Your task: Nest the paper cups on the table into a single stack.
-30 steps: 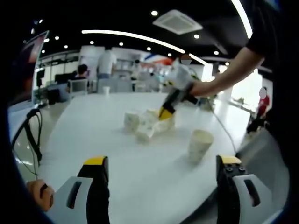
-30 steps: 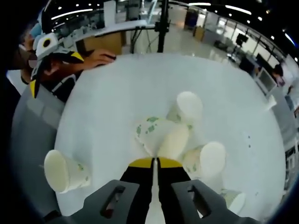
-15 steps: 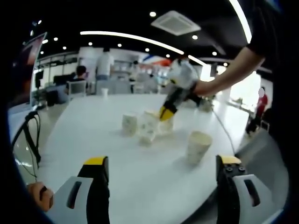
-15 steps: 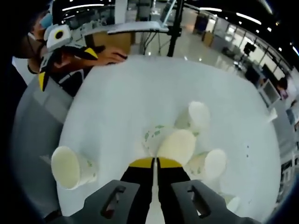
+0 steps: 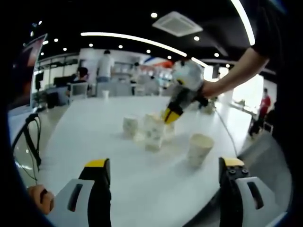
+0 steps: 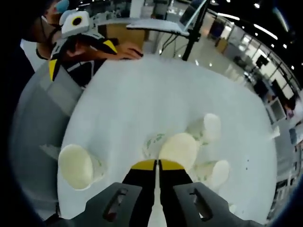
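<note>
Several white paper cups with green print lie on the round white table (image 5: 85, 137). In the left gripper view my left gripper (image 5: 164, 163) stands wide open near the table's edge, holding nothing. One cup (image 5: 200, 147) stands upright ahead of its right jaw, and another cup (image 5: 129, 126) stands farther back. My right gripper (image 5: 169, 115) comes in from the right, shut on the wall of a cup (image 5: 154, 134) that hangs below it. In the right gripper view the right gripper (image 6: 156, 164) pinches that cup (image 6: 179, 149). Cups (image 6: 211, 127) lie beyond, and the upright cup (image 6: 77, 166) is at left.
The left gripper (image 6: 79, 43) and a person's hand (image 6: 129, 50) are at the table's far edge in the right gripper view. A black cable (image 5: 29, 137) hangs off the table's left side. Desks and people stand in the office behind.
The right gripper has risen with the pinched cup, lifting it off the cluster so it hangs more upright. The left gripper has stayed open and still.
</note>
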`<state>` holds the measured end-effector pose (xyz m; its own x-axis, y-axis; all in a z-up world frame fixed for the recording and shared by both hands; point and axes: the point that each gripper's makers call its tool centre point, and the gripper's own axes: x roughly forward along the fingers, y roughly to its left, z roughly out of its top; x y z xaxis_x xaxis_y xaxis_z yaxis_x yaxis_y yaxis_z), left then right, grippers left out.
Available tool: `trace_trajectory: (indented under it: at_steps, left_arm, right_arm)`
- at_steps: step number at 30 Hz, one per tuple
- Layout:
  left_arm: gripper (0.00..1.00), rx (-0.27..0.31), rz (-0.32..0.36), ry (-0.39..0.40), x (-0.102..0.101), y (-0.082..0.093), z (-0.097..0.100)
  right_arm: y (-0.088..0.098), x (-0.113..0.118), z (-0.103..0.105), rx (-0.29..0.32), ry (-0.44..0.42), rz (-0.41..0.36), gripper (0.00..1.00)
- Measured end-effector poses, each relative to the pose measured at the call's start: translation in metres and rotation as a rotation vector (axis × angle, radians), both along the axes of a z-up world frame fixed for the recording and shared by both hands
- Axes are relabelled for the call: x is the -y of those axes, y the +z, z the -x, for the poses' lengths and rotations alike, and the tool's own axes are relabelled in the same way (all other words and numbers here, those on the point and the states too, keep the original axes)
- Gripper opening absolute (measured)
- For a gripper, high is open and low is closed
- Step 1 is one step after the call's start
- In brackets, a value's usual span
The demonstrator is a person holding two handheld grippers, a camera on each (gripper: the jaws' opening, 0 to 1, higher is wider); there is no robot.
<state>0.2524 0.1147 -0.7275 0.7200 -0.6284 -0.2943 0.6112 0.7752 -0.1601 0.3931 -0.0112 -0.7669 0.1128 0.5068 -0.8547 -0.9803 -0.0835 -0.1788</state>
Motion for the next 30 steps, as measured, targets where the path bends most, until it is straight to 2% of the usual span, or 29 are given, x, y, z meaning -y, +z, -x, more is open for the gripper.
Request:
trace_trajectory:
  at_steps: [8,18,30]
  left_arm:
    - [0.95,0.002,0.007,-0.003,0.002,0.001,0.0]
    - [0.94,0.008,0.014,-0.015,0.006,0.005,-0.003]
    - [0.94,0.016,0.022,-0.034,0.013,0.006,-0.006]
  right_arm:
    - [0.002,0.006,0.008,0.053,0.061,0.048,0.0]
    - [0.012,0.013,0.012,0.101,0.092,0.073,0.0]
    - [0.043,0.021,0.024,0.176,0.126,0.066,0.0]
